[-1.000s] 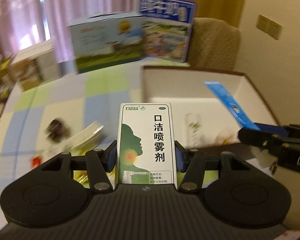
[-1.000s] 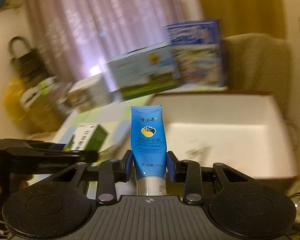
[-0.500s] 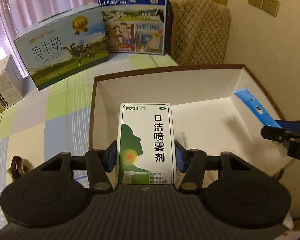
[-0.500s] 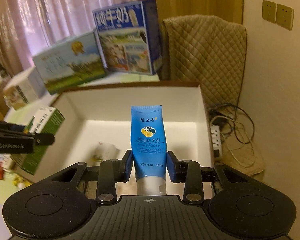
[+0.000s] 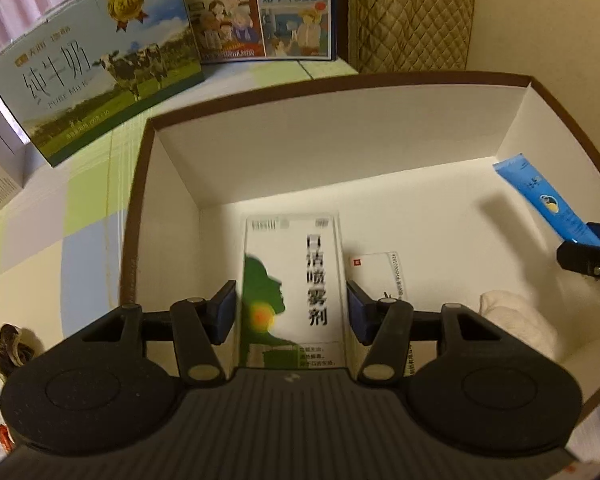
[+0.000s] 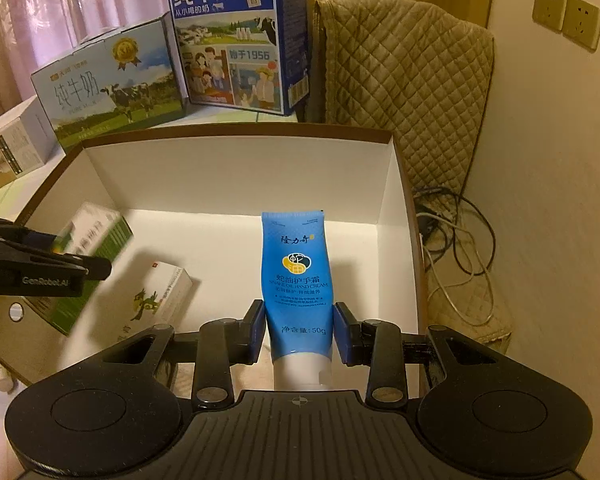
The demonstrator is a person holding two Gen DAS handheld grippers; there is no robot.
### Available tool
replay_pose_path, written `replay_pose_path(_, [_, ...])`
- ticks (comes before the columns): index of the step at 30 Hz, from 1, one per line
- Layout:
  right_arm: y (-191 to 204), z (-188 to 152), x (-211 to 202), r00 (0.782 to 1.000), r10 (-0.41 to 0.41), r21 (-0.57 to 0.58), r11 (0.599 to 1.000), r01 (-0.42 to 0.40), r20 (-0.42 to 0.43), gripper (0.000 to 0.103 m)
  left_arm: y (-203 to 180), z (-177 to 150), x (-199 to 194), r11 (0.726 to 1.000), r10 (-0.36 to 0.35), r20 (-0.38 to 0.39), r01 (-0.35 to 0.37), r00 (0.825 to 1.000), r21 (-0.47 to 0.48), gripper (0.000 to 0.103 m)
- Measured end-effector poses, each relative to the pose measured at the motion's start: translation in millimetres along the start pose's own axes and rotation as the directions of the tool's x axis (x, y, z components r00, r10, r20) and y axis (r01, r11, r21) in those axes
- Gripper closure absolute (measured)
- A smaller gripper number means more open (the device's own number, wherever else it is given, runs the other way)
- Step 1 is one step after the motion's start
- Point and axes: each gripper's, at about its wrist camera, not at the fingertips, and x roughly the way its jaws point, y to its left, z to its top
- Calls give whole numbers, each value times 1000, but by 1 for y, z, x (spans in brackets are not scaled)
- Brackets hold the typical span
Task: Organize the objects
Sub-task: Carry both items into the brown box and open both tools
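Spray carton (image 5: 292, 288), green and white, blurred, sits between the left tongs (image 5: 291, 312), whose pads stand slightly off its sides: released, apart. Blue hand-cream tube (image 6: 298, 280) is clamped upright in the right tongs (image 6: 299, 326). Both are over the open white box (image 6: 236, 168), above a small carton (image 6: 160, 300) on its floor. Box rests on the checked table (image 5: 60, 208).
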Motion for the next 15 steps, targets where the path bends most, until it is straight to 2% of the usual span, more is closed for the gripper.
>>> replay_pose_path(4, [0,3,1,1000,2,-1,1000,-2,1,70,0,1,-2,1000,8,12,-8,1000,19,50])
replay_pose_path(11, [0,5,-3,999,0,12,1000,0,37,67,10,4,-21,1000,-25,37,25,999,6,36])
replay_pose_path(14, [0,5,-16,998,21,28,999,-23,65,59,14,1,-36,999,-37,61,37,997,10,27])
replay_pose_path(15, [0,6,-20,997,27,36,999,-30,71,53,15,0,-41,999,-42,70,42,997,11,25])
